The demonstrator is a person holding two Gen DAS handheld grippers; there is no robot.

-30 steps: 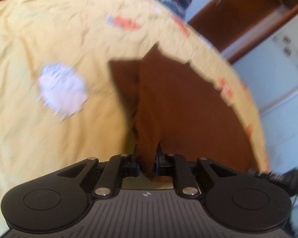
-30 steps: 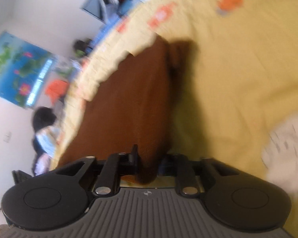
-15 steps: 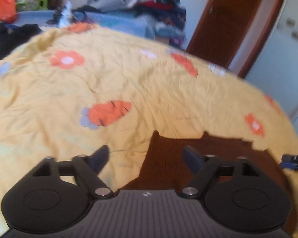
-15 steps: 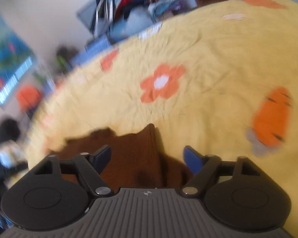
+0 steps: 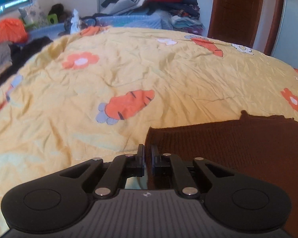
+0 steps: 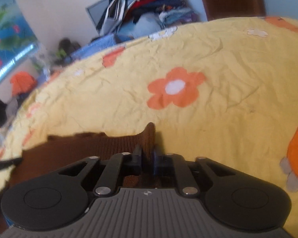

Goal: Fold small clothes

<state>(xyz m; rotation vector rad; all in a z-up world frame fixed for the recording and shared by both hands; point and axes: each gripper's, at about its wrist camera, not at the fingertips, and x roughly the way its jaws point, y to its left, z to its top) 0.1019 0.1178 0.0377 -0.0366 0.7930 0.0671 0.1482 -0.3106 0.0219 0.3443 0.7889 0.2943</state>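
Lying flat on quilt (image 5: 168,75), brown garment (image 5: 238,144)

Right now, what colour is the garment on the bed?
Dark brown ribbed knit garment, plain, no print; clearest in the left wrist view.

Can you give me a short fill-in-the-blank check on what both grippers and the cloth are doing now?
1. The garment lying on the bedspread is ____ in colour.
2. The left gripper is at the garment's ____ edge.
3. The right gripper's jaws are closing with ____ between them.
4. The bedspread is printed with flowers and ____.

Missing words: brown; left; the garment; carrots
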